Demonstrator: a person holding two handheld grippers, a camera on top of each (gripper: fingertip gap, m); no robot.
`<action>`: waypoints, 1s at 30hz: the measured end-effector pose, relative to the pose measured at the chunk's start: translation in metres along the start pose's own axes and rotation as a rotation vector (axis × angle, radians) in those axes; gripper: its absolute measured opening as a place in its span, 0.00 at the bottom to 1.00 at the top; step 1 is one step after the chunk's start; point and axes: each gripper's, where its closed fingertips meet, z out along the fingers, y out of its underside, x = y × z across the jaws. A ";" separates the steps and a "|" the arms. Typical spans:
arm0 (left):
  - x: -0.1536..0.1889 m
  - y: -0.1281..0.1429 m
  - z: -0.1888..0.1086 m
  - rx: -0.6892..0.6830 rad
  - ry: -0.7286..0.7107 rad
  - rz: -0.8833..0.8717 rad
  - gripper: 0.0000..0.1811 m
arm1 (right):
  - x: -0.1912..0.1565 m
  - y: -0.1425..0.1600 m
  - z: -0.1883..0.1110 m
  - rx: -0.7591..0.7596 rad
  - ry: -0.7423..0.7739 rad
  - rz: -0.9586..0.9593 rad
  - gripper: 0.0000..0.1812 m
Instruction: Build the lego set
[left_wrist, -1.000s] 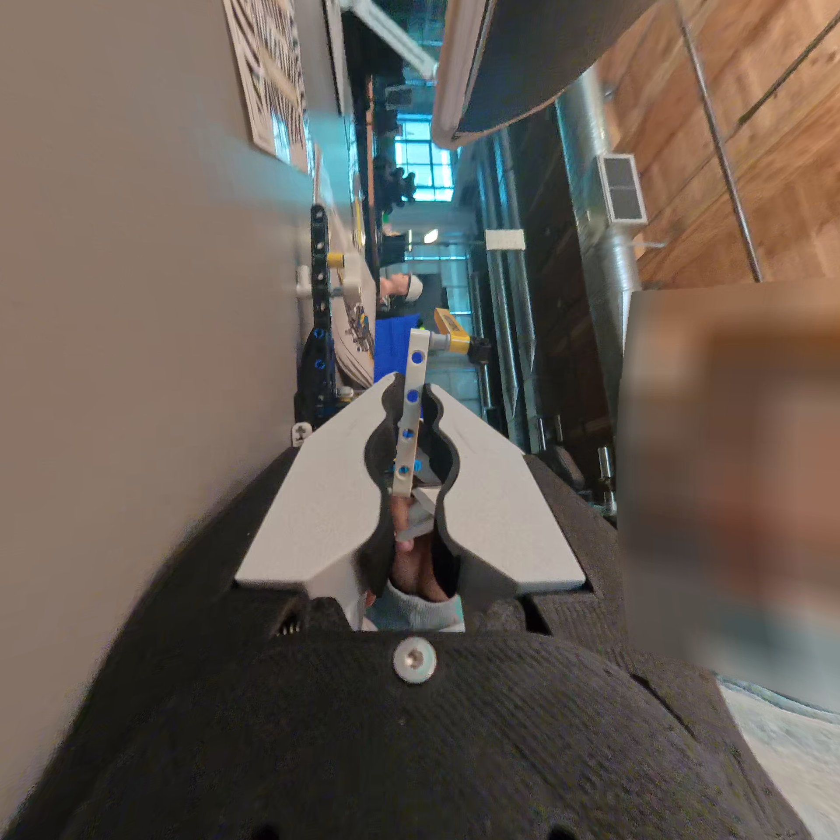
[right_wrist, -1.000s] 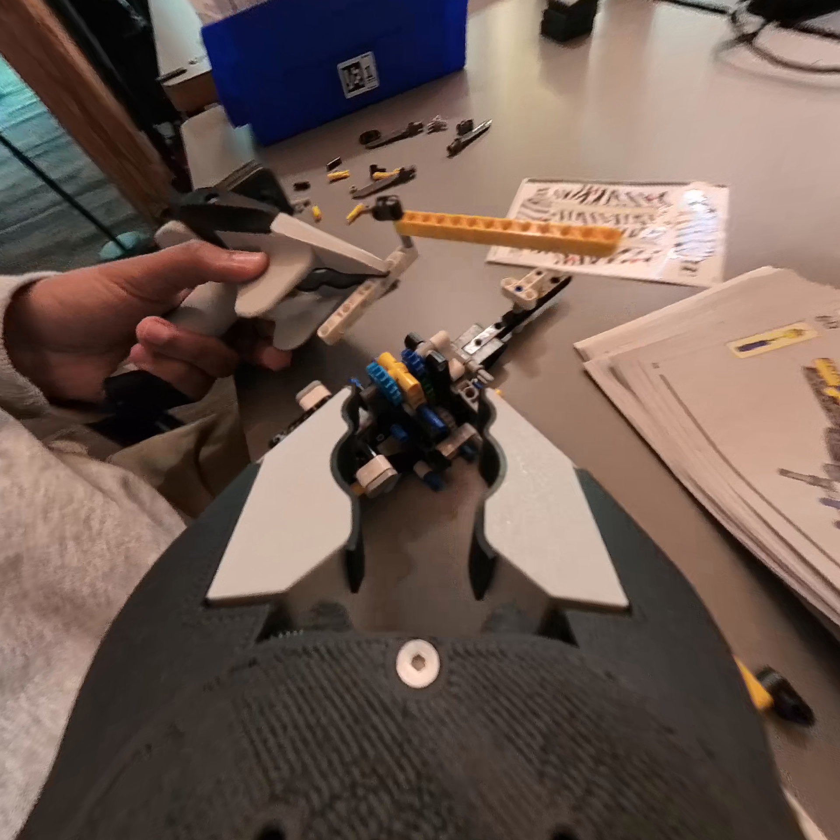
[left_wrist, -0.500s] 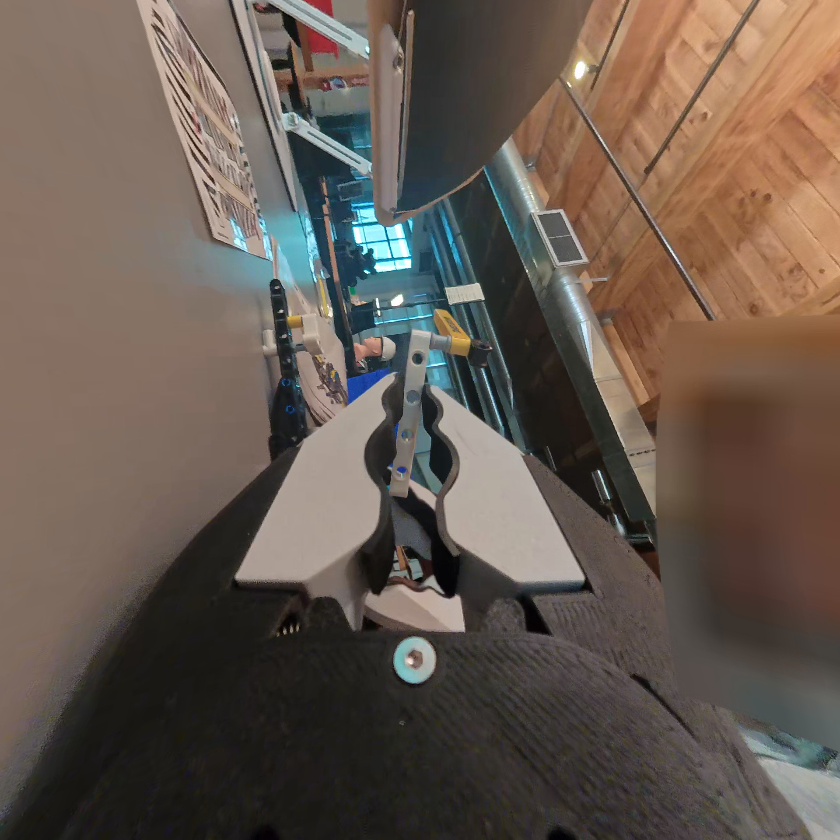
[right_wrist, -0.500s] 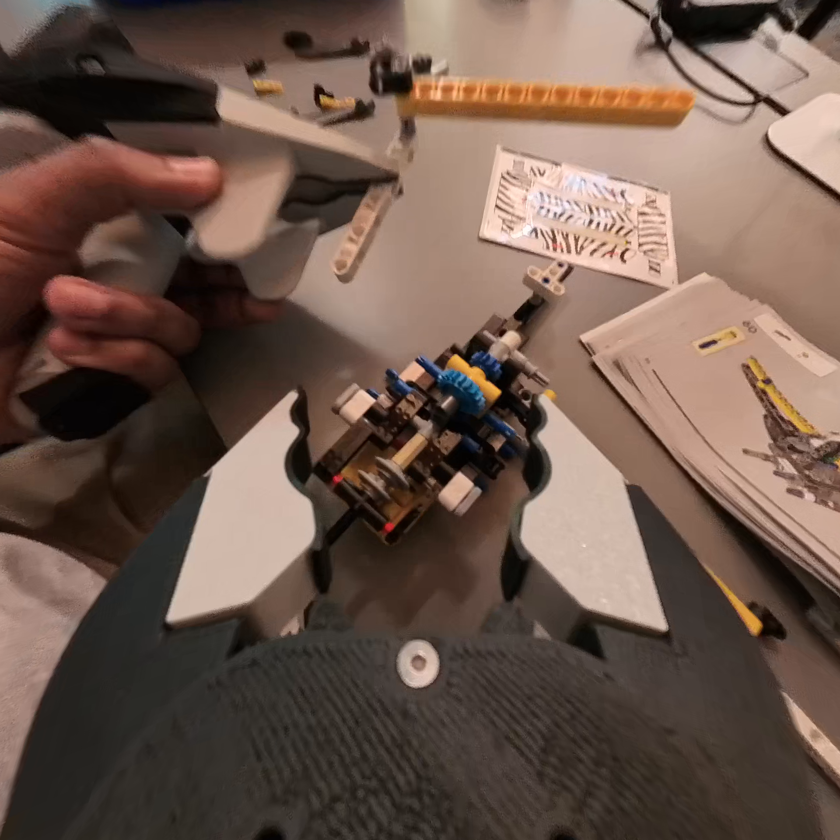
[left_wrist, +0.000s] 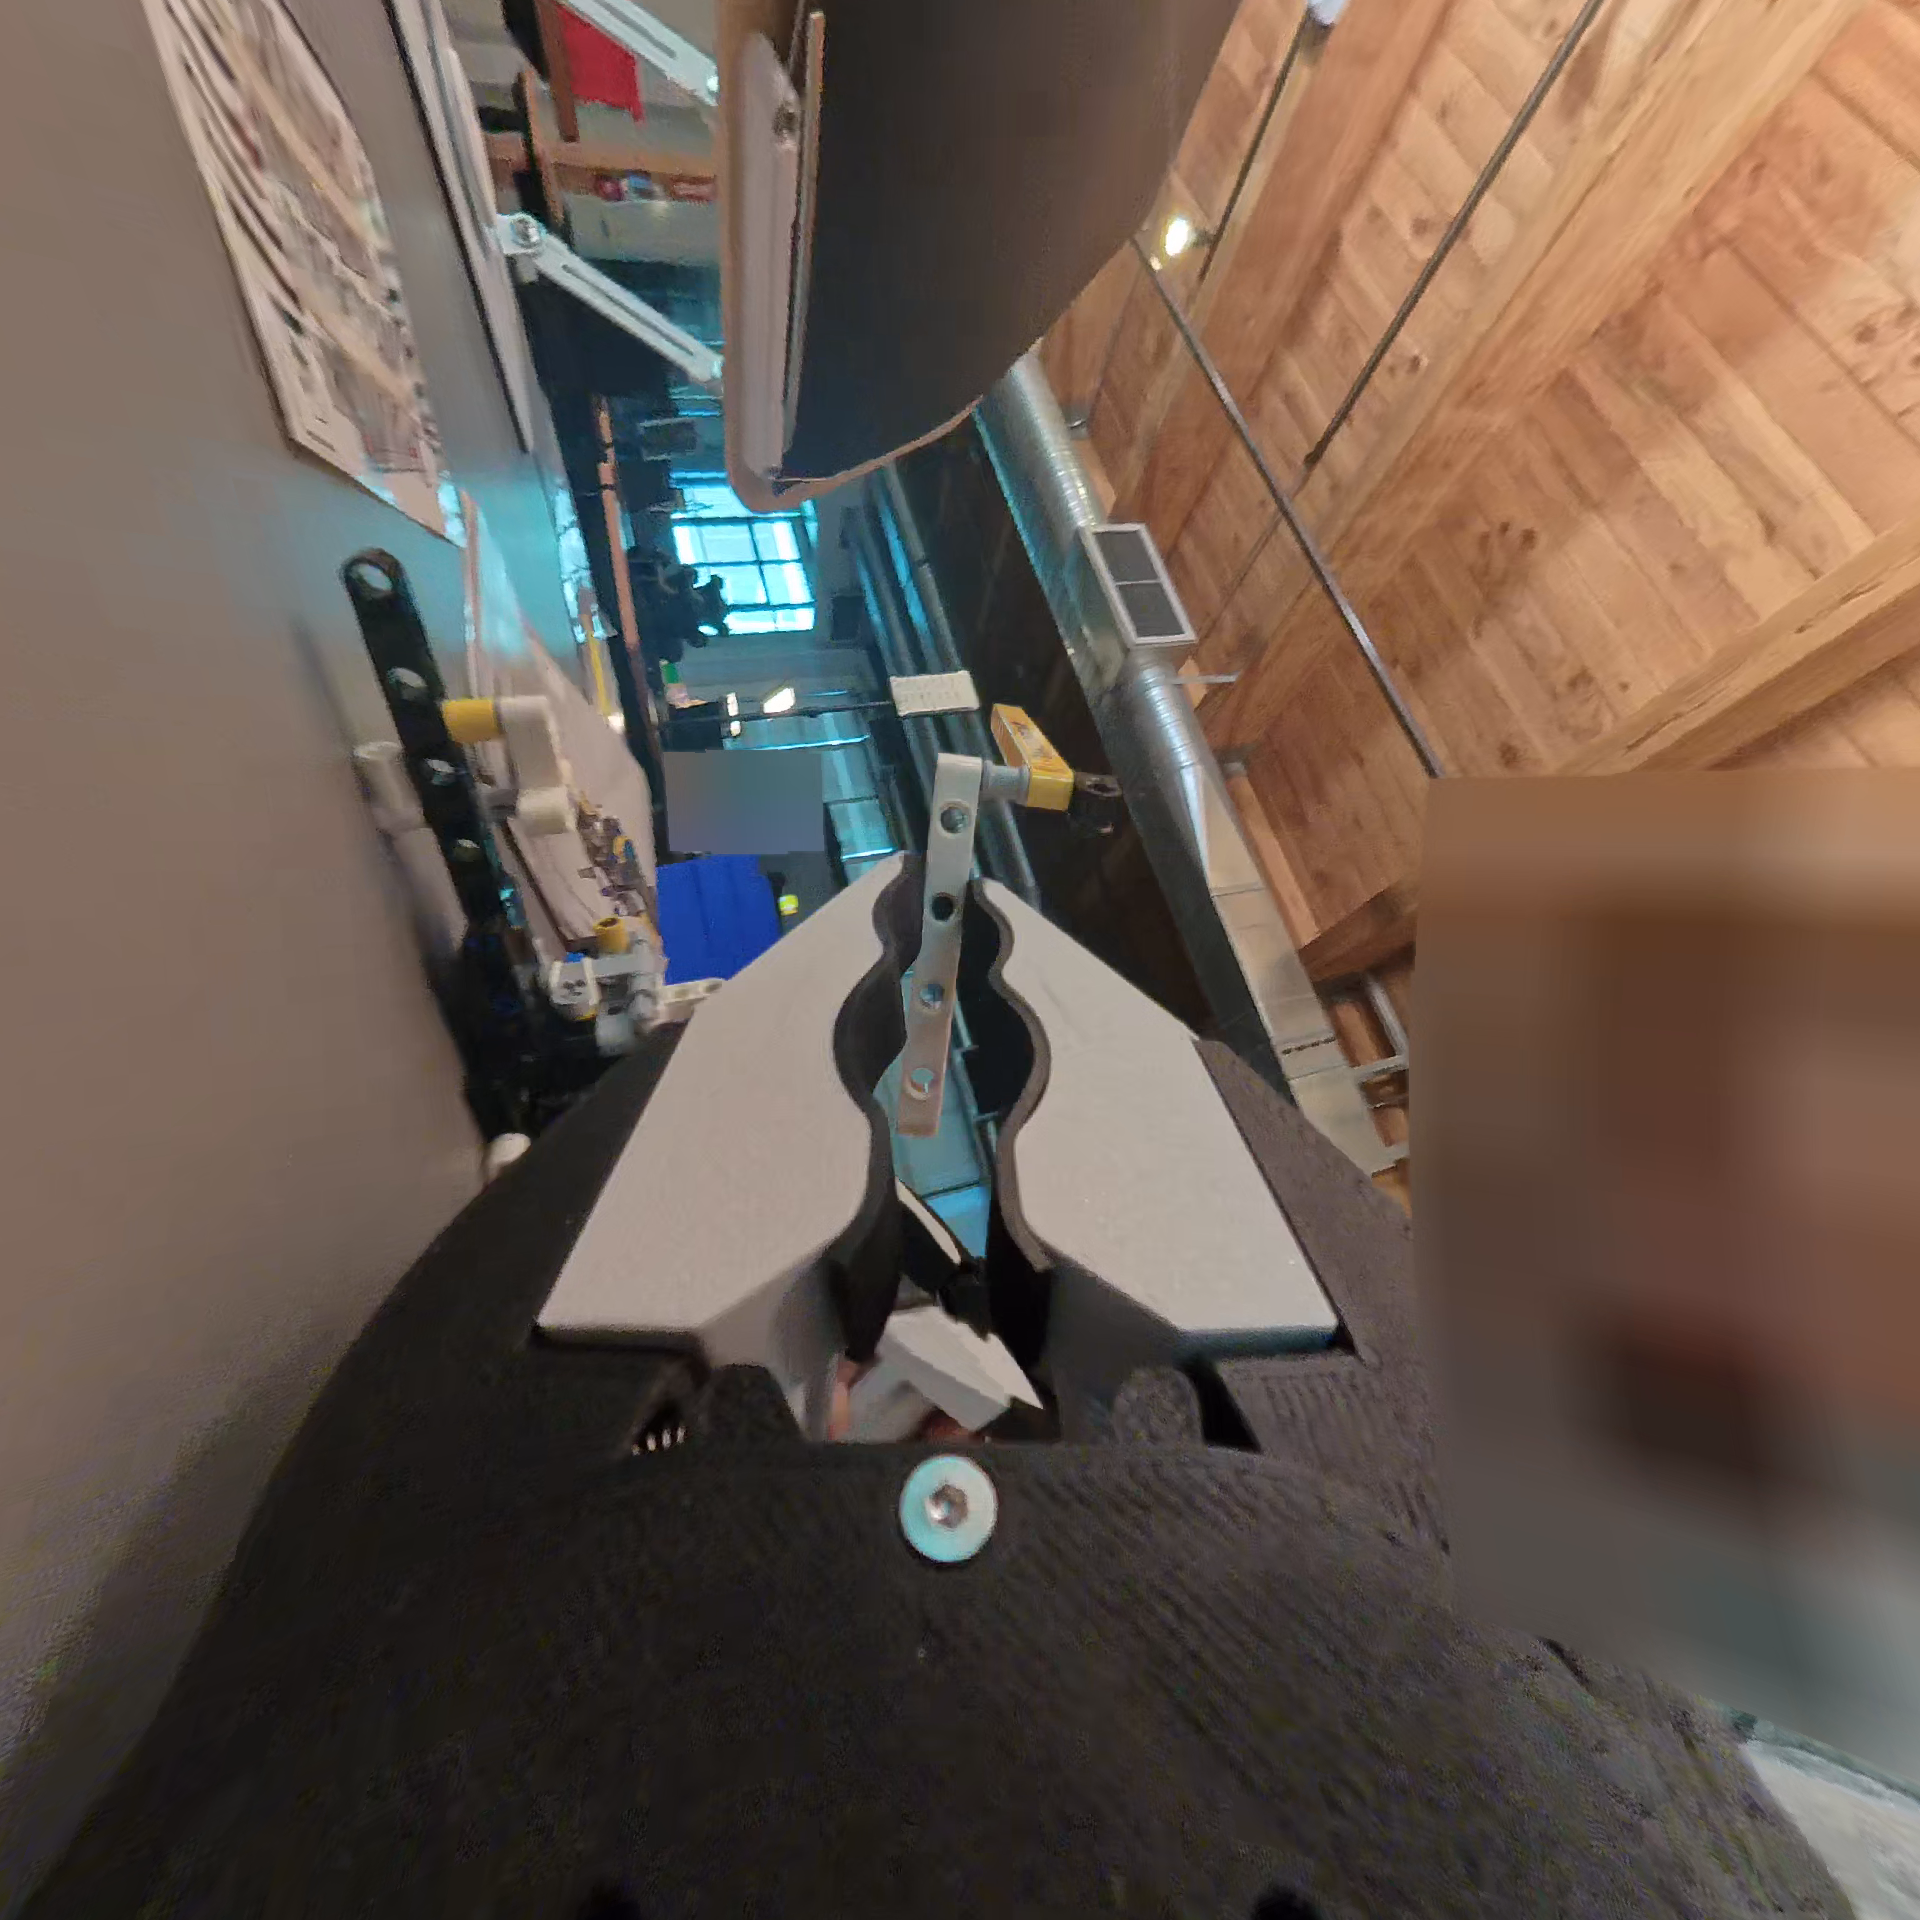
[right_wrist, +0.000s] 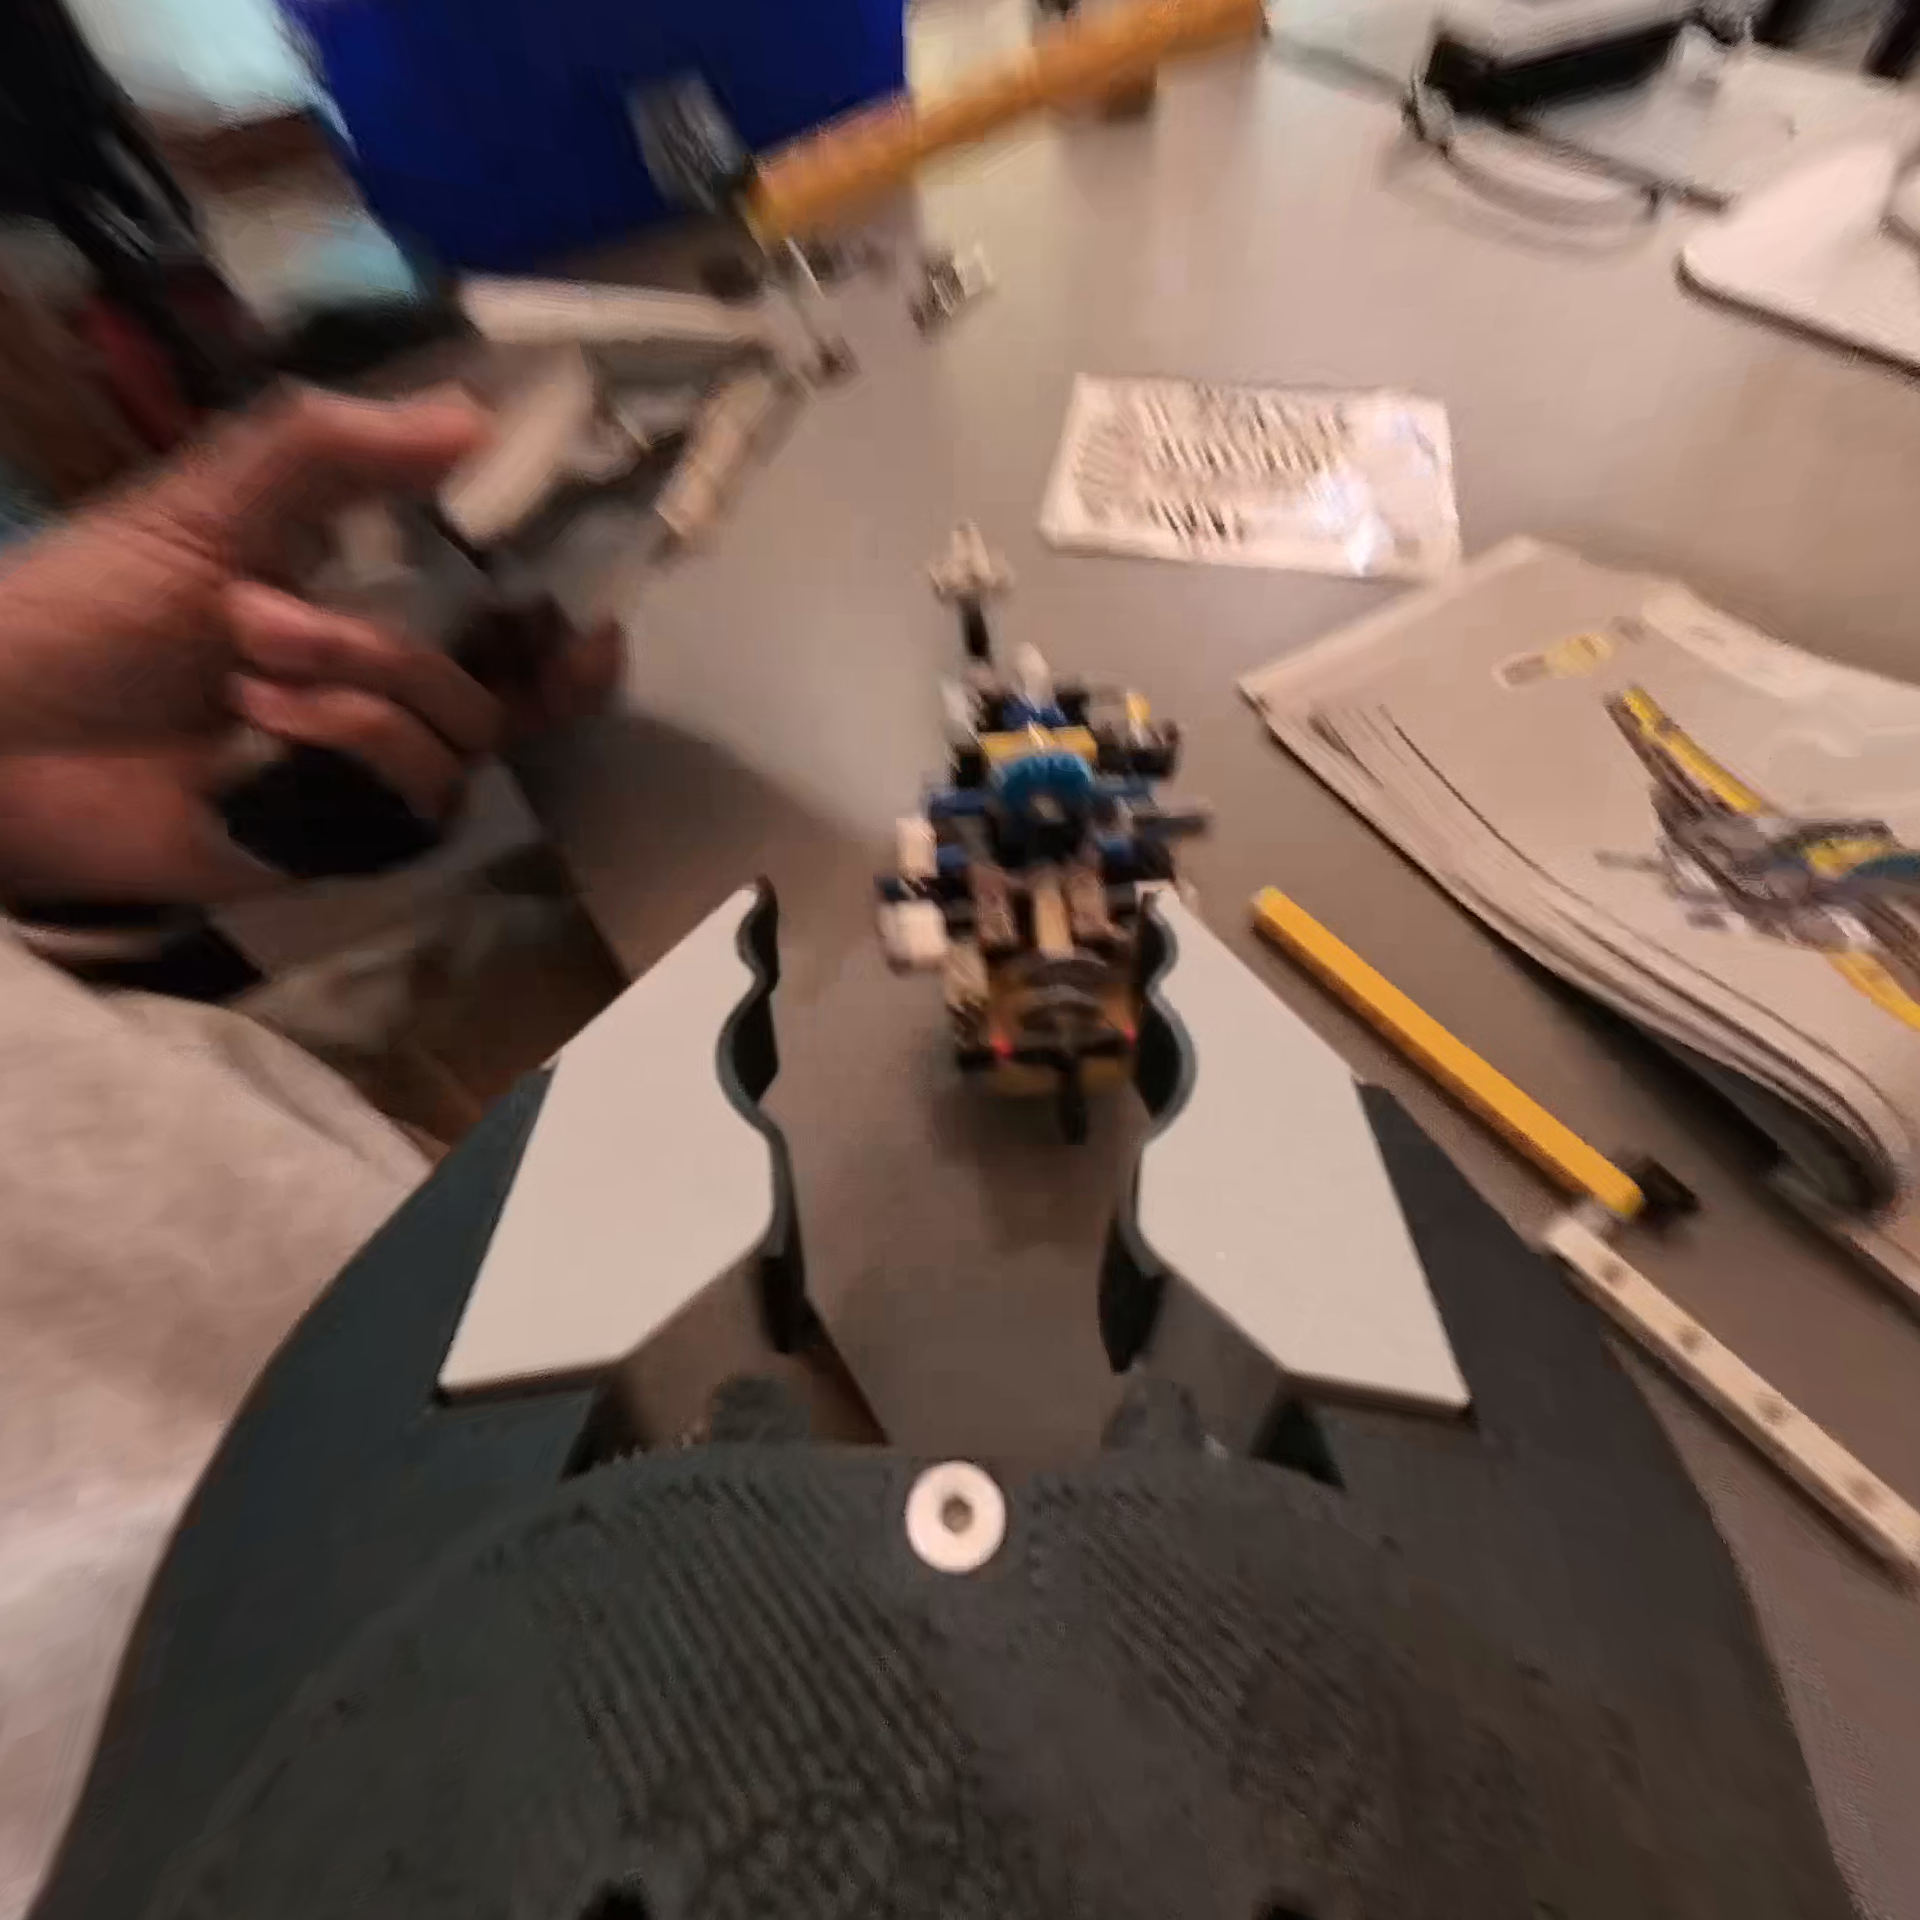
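Right now the left gripper is clamped on a grey holed beam, which runs lengthwise between the jaws and sticks out past the tips; at its far end a yellow beam joins it through a short grey pin and points off to the right of the jaws. Left of these jaws, against the grey table, stands the half-built model with a black holed strip rising from it. The right gripper has its jaws spread wide and grips nothing; the small black, blue and yellow lego assembly sits on the table just ahead of the gap, close to the inner edge of the right-hand jaw, perhaps touching it, though the blur makes that hard to settle. To the right of these jaws lie a loose yellow beam, a stack of instruction booklets and, farther ahead, a sticker sheet. Ahead and to the left, a hand holds the other gripper, well blurred, before a blue bin.
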 end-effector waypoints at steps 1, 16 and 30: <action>0.004 0.002 0.001 0.010 0.023 -0.008 0.04 | -0.011 -0.015 -0.003 0.072 -0.048 0.013 0.34; 0.013 0.034 0.008 0.047 0.100 -0.057 0.04 | -0.050 -0.059 0.033 0.110 -0.057 -0.224 0.07; -0.003 0.056 -0.007 -0.492 -0.061 0.338 0.28 | -0.032 -0.052 -0.008 0.243 -0.267 -0.014 0.03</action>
